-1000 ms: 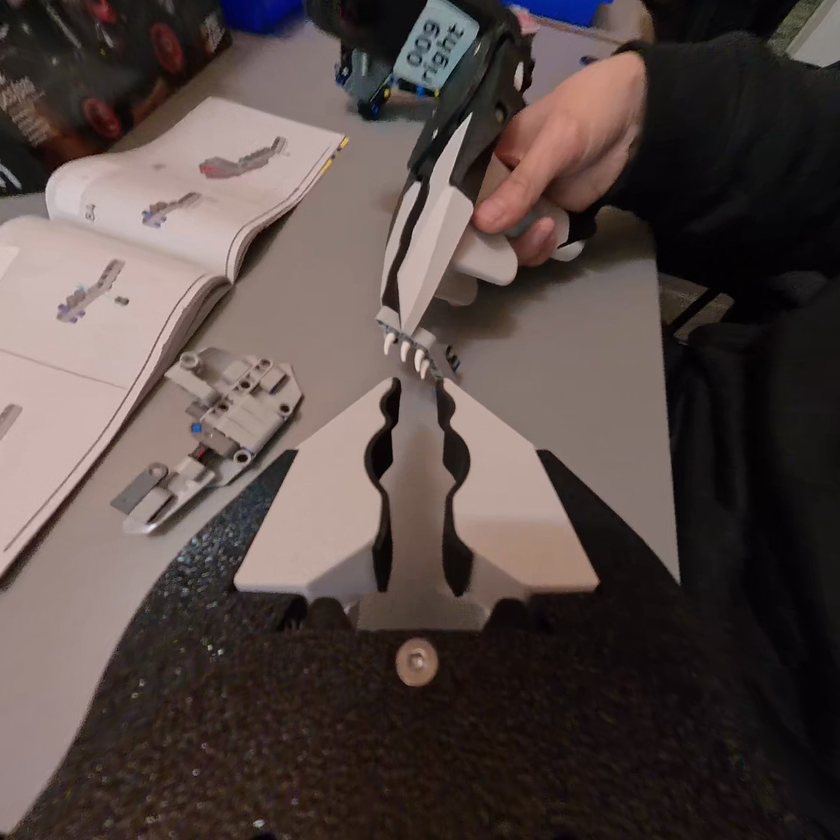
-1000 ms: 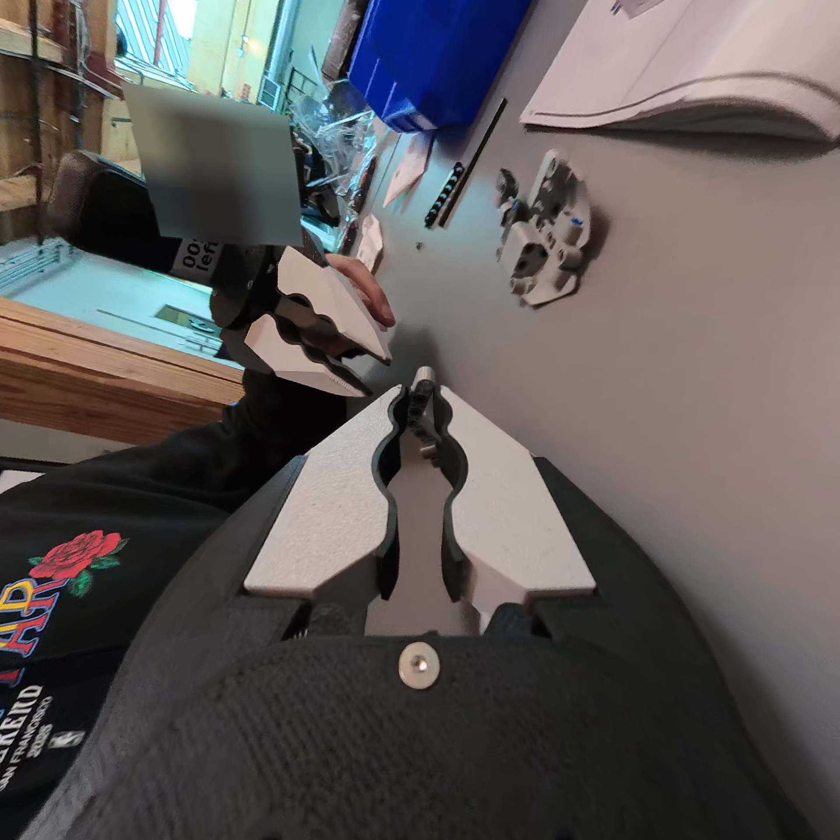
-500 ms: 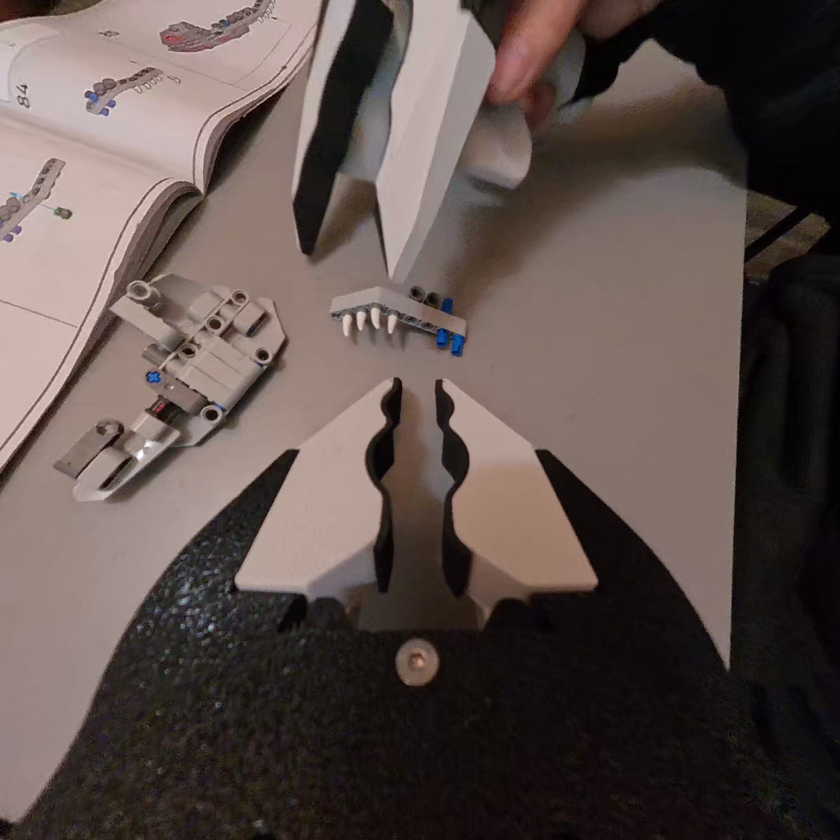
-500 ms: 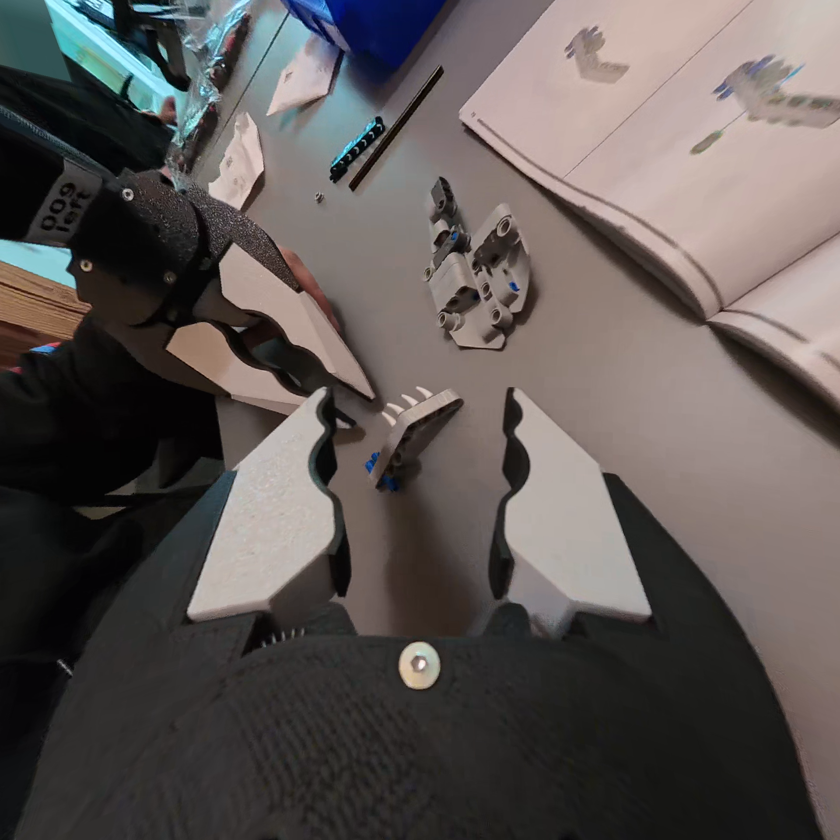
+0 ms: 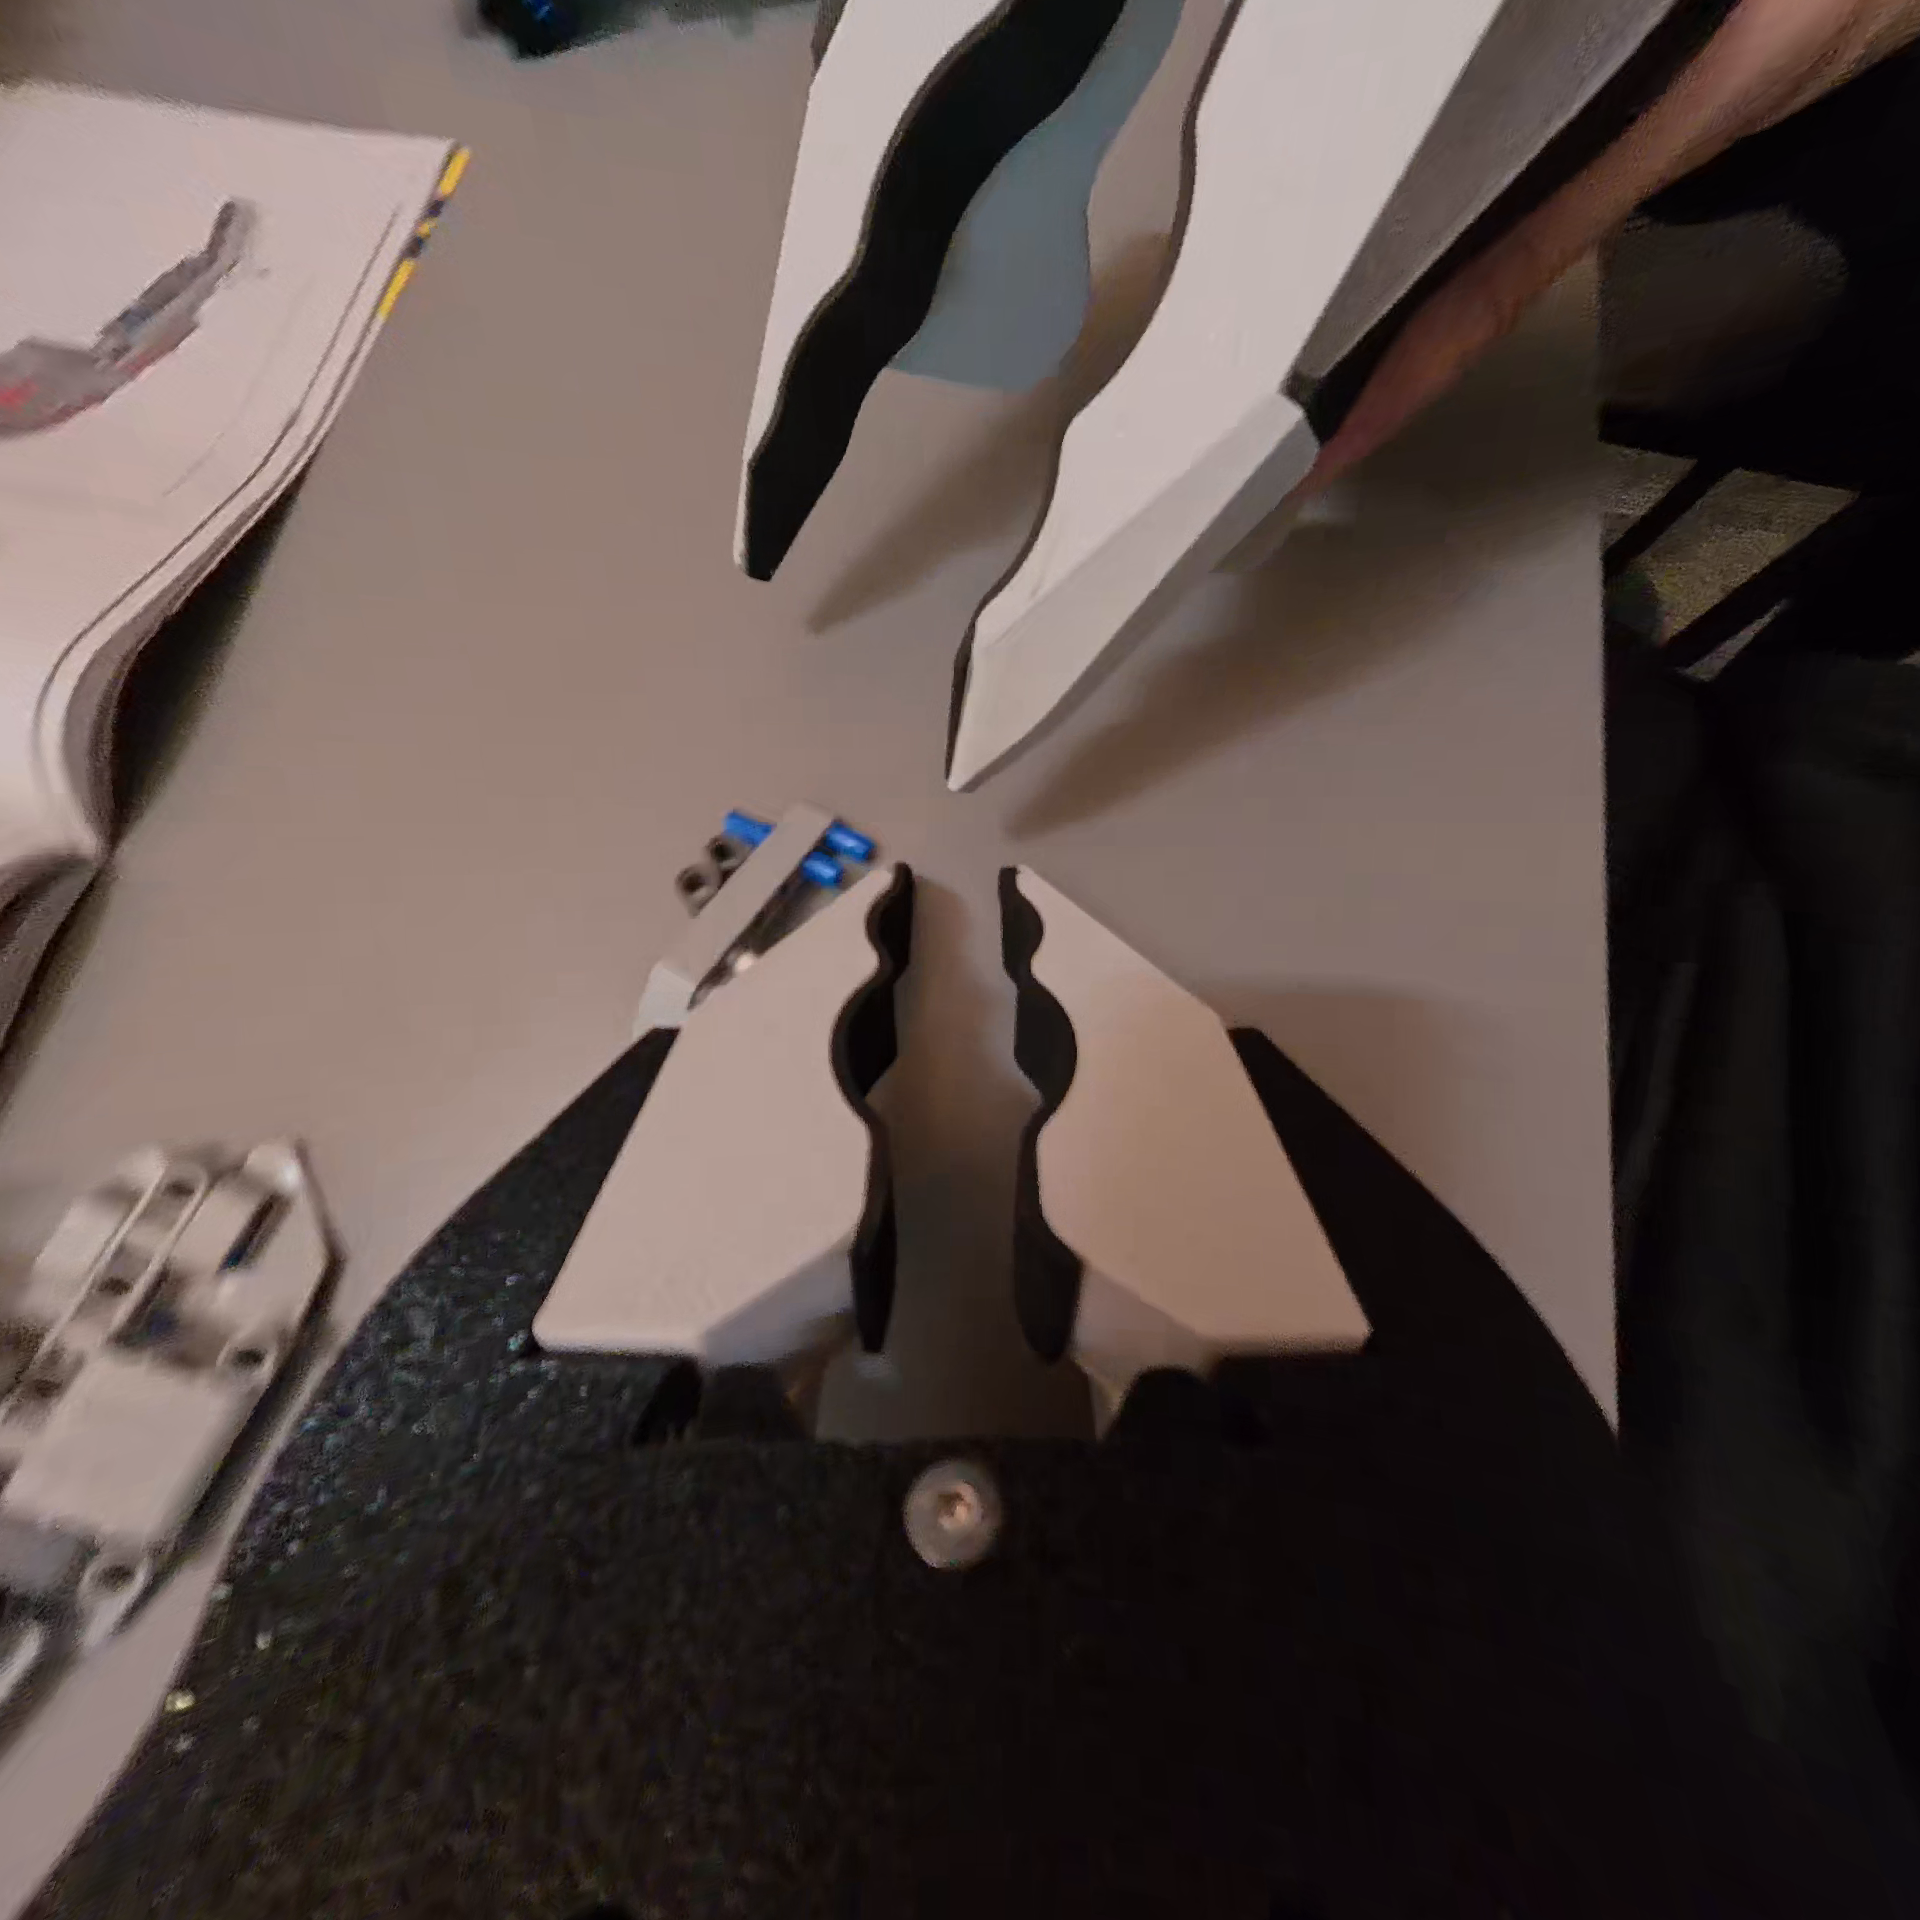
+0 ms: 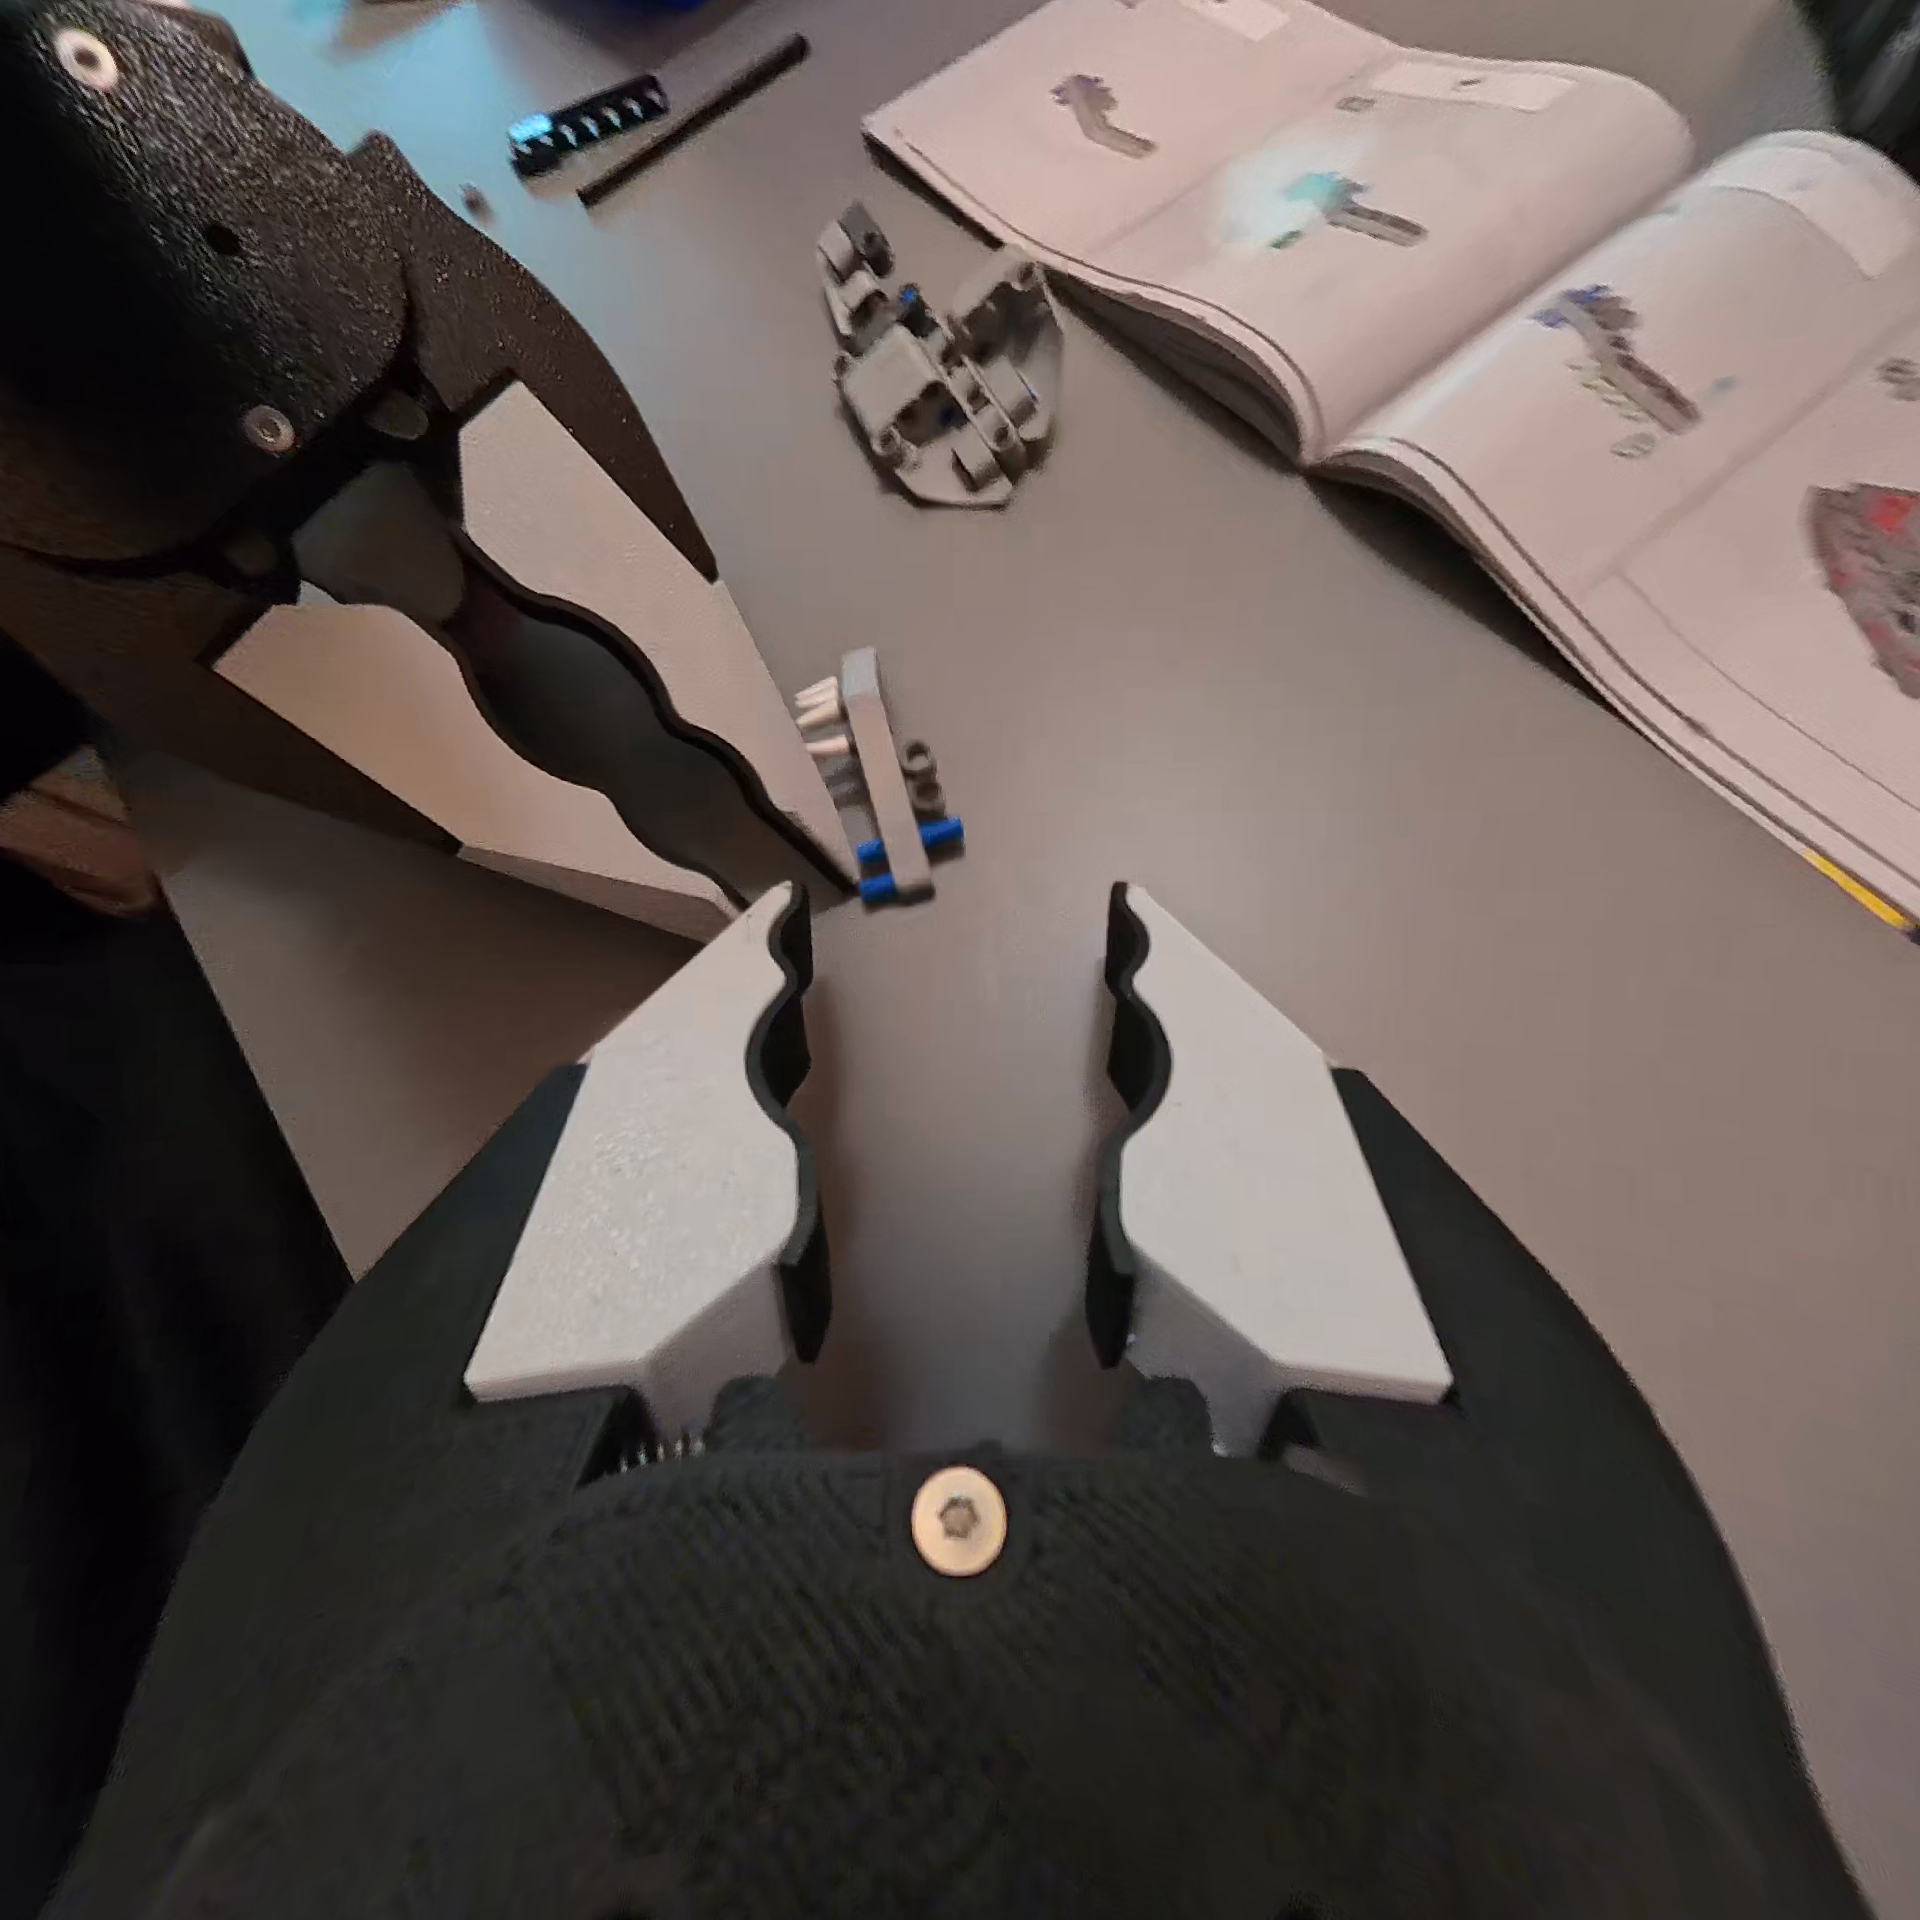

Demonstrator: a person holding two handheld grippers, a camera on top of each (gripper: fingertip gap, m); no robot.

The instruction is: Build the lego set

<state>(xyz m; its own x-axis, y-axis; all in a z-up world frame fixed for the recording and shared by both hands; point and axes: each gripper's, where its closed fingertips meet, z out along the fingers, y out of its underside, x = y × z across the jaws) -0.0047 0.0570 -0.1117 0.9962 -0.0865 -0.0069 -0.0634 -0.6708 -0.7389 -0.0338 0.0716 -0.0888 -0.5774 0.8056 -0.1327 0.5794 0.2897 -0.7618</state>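
Nearest, left gripper [image 5: 954, 883] with jaws a narrow gap apart, nothing between them, tip low over grey surface [image 5: 520, 727]. Just left of its left finger, touching or nearly so: toothed piece [image 6: 881, 774], a small grey lego beam with white teeth and blue pins, lying flat on the surface, half hidden under that finger in the left wrist view. Right gripper [image 6: 954, 904] opposite, jaws wide apart and empty, tips just short of the piece's blue-pin end. Farther out in the right wrist view, well apart from the piece: larger grey assembly [image 6: 940, 390], flat on the surface; same assembly blurred at near left in the left wrist view. Beyond and right of it, open booklet [image 6: 1455, 312] with pages up. At far left, black beam [image 6: 587, 125] and thin black rod [image 6: 691, 120] side by side. Hand [image 5: 1475, 301] behind the right gripper, only partly seen.
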